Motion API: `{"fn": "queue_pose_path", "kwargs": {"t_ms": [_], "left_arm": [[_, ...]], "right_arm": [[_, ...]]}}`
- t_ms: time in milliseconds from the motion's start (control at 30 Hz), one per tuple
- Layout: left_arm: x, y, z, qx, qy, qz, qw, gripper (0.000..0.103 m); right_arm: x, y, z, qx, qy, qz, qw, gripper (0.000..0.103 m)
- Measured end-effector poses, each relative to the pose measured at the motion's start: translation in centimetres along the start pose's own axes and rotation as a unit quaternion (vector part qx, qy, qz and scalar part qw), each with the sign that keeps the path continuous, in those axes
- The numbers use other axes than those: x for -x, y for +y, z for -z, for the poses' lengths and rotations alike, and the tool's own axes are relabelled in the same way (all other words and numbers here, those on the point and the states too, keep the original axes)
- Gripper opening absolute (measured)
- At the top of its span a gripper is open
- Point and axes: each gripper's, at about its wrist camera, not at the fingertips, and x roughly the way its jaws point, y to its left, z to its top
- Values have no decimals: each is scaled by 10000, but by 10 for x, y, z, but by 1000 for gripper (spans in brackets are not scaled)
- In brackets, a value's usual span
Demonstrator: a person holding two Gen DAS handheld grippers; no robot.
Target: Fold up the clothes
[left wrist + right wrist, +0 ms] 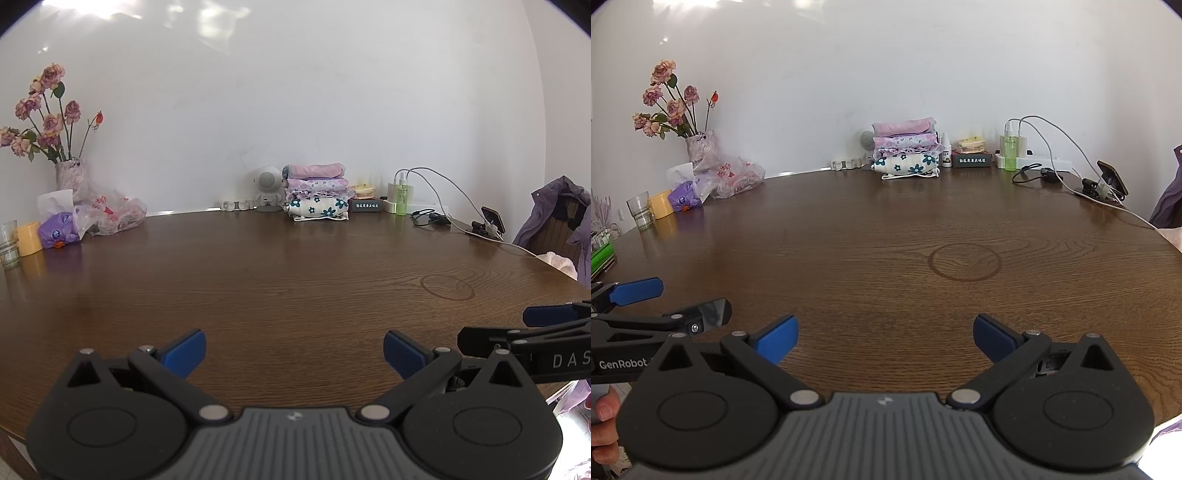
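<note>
A stack of folded clothes (317, 192), pink and lilac on top and white with dark flowers at the bottom, sits at the far edge of the brown wooden table (277, 280) against the wall; it also shows in the right wrist view (907, 147). My left gripper (294, 350) is open and empty, low over the table's near edge. My right gripper (885, 338) is open and empty beside it, its side showing in the left wrist view (524, 332). The left gripper's side shows in the right wrist view (646, 306). No unfolded garment lies on the table.
A vase of dried roses (70, 177), plastic bags (110, 212), a glass (9, 243) and a yellow tape roll (29, 238) stand at far left. A speaker figure (267, 188), green bottle (402, 197), cables and a phone on a stand (491, 221) are at far right. Purple clothing hangs on a chair (557, 218).
</note>
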Motion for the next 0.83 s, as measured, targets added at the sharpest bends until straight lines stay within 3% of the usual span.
{"fn": "queue_pose_path", "kwargs": {"t_ms": [833], "left_arm": [[0, 0, 1, -48, -64, -32, 10000, 103]], "right_arm": [[-2, -3, 1, -40, 48, 7, 10000, 103]]}}
